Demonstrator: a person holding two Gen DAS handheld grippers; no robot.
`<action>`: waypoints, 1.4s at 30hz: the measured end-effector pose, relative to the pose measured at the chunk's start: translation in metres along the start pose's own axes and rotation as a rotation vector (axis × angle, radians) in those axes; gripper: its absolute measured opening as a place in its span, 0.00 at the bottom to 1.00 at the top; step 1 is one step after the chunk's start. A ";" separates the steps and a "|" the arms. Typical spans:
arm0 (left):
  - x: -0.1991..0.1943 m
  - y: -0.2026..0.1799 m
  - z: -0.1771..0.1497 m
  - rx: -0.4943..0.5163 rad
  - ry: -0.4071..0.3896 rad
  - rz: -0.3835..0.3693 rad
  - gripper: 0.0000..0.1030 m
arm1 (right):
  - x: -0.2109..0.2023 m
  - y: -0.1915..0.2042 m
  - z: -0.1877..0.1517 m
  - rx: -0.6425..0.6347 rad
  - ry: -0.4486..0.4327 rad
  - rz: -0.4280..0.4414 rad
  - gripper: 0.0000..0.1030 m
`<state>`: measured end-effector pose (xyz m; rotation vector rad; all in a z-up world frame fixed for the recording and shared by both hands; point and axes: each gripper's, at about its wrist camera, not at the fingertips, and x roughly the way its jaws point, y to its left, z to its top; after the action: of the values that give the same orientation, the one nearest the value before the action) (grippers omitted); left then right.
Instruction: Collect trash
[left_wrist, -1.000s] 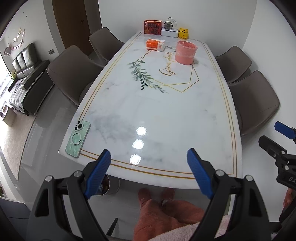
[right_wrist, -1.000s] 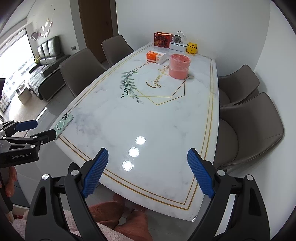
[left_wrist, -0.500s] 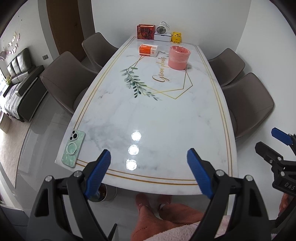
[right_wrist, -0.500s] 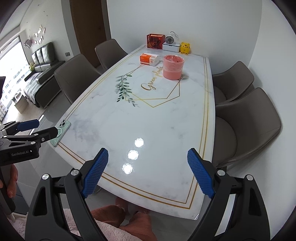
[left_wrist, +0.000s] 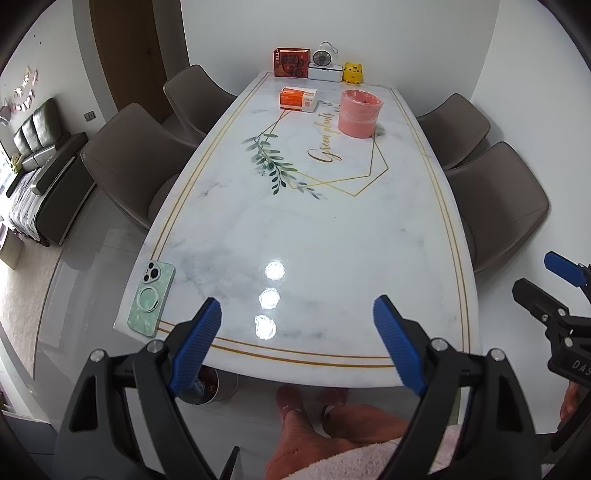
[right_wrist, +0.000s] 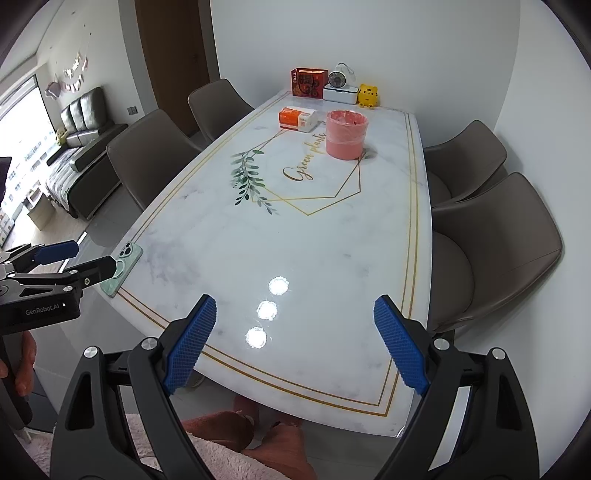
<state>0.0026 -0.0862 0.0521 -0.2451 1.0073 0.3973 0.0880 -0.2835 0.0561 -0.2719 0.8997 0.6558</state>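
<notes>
Grippers first, nearest to me: my left gripper (left_wrist: 297, 341) hangs over the near short edge of the table (left_wrist: 332, 236) with its blue pads spread wide and nothing between them; my right gripper (right_wrist: 295, 339) sits the same way, jaws released and empty, over the near right part of the tabletop. Each tool shows in the other's view, at the frame edge, off the table's corners. Below the pads I see my knees and feet, and a pale fluffy garment; under the near left corner of the table a small round bin (left_wrist: 216, 386) stands on the floor, with something colourful inside that I cannot make out. On the near left corner of the marble lies a phone (left_wrist: 151, 298) in a green case, face down, just beside the gold border lines. Three bright lamp reflections sit on the marble between the pads; beyond them come the printed leaf sprig and gold hexagon. Further along, on the right of the centre line, stands the pink bin (left_wrist: 359, 113) lined with a clear bag, upright; I cannot see into it. To its left lies an orange and white box (left_wrist: 298, 99). Against the far wall stand a red bag (left_wrist: 291, 62), a white fan (left_wrist: 324, 65) and a yellow toy (left_wrist: 352, 72). Brown chairs (left_wrist: 129, 162) flank both long sides.
</notes>
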 end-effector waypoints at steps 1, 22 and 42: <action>0.000 0.001 0.000 -0.002 0.001 -0.002 0.82 | 0.000 0.001 0.000 -0.001 -0.001 0.000 0.82; -0.009 0.003 -0.002 -0.014 -0.049 -0.005 0.82 | -0.006 0.000 0.002 0.004 -0.042 0.017 0.82; -0.015 0.001 0.004 -0.011 -0.091 -0.014 0.82 | -0.013 0.005 0.004 -0.004 -0.076 0.017 0.82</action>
<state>-0.0016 -0.0863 0.0671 -0.2421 0.9143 0.3986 0.0812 -0.2829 0.0691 -0.2414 0.8292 0.6790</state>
